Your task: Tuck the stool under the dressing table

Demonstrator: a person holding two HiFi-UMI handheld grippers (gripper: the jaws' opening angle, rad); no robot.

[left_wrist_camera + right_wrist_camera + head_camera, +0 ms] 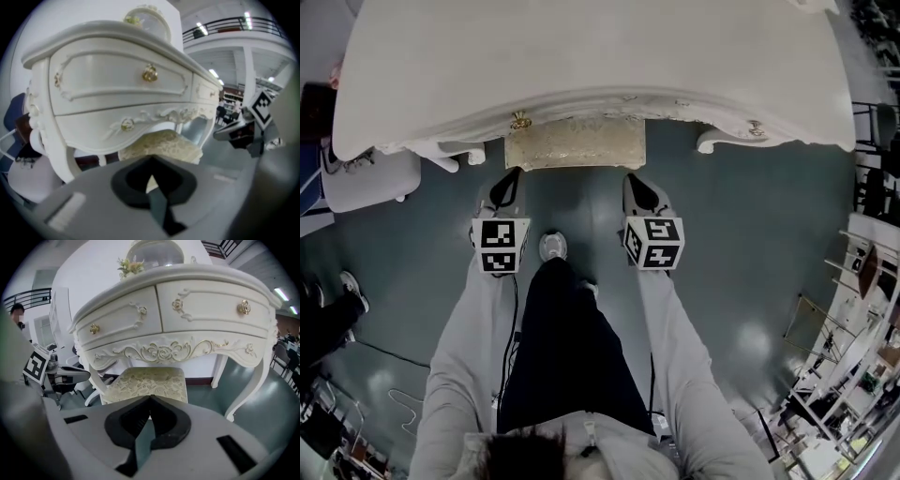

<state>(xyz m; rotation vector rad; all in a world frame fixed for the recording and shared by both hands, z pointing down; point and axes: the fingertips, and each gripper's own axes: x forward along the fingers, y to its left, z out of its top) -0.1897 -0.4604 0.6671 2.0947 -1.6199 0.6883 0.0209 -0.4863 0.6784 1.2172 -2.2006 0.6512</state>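
The stool (575, 142), with a cream patterned cushion, stands partly under the white dressing table (581, 56), its near edge showing below the drawer front. My left gripper (507, 183) hovers off the stool's left front corner and my right gripper (636, 185) off its right front corner. Both are shut with nothing between the jaws, and neither touches the stool. In the left gripper view the shut jaw tips (151, 161) point at the cushion (161, 145) under the table (117, 89). The right gripper view shows the same: tips (151, 399), cushion (145, 383), table (178, 315).
A white chair (366, 178) stands left of the table. Curved table legs (248, 380) flank the stool. A glass dome with flowers (152, 254) sits on the tabletop. My shoe (553, 246) is between the grippers. Another person's legs (337, 305) are at left, shelving (862, 356) at right.
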